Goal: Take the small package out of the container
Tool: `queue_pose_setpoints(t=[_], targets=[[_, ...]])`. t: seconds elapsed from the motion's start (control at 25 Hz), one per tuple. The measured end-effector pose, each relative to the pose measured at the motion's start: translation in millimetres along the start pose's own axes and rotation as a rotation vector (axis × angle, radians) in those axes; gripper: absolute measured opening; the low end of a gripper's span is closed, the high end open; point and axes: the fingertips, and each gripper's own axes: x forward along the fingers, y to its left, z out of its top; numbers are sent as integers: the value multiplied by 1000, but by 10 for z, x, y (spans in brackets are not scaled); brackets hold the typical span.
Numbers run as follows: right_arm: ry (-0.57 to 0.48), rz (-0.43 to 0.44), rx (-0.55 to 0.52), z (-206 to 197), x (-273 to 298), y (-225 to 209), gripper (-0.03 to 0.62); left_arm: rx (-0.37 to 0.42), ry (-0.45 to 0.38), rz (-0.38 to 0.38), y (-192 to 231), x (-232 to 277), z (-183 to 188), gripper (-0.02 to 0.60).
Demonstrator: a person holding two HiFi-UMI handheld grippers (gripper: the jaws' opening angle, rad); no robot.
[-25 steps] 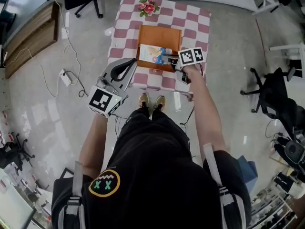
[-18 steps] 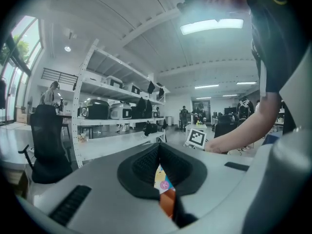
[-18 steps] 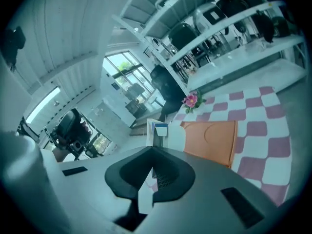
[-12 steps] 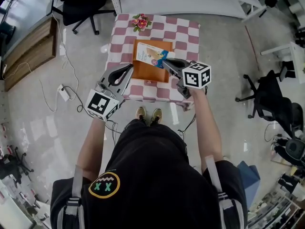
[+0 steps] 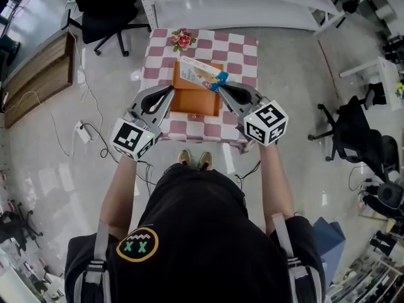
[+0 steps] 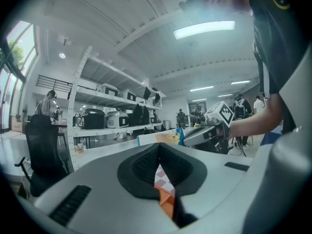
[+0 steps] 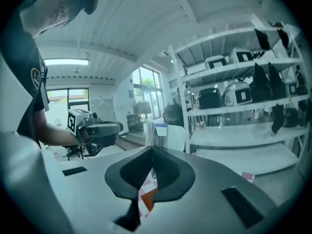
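Your left gripper [image 5: 169, 92] hangs over the table's near-left part, jaws pressed together with nothing between them. Your right gripper [image 5: 222, 88] is beside it on the right, jaws pinched tight on one end of the small package [image 5: 201, 73]. The package is raised and tilted; in the head view it shows over the far edge of the orange container [image 5: 196, 101]. The container sits on the pink-checked table [image 5: 246, 49]. Flowers [image 5: 182, 38] lie at the table's far edge.

Right gripper [image 7: 152, 155] pinches the small package [image 7: 162, 134], upright at twelve o'clock; left gripper [image 7: 114, 128] hovers at nine o'clock.
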Motion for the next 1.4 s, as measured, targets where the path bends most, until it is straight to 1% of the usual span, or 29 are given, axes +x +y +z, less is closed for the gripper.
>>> queue_pose_setpoints(t=[0.16, 0.28, 0.4, 0.52, 0.8, 0.96, 1.4], targets=[[-94, -49, -163, 227, -190, 95, 21, 12, -7, -9, -5, 16, 75, 17], [-169, -76, -223, 298, -332, 207, 21, 25, -15, -15, -41, 2, 123, 17], [-215, -109, -233, 325, -400, 260, 21, 30, -20, -15, -26, -13, 161, 17], [-232, -133, -270, 332, -411, 280, 21, 29, -18, -15, 0, -9, 148, 17], [-293, -147, -311, 482, -429, 357, 21, 32, -15, -18, -30, -6, 147, 17], [-273, -164, -328, 411, -414, 337, 20, 32, -12, -24, -34, -10, 142, 17], [-296, -159, -327, 453, -404, 346, 20, 39, -10, -21, -58, 3, 166, 17]])
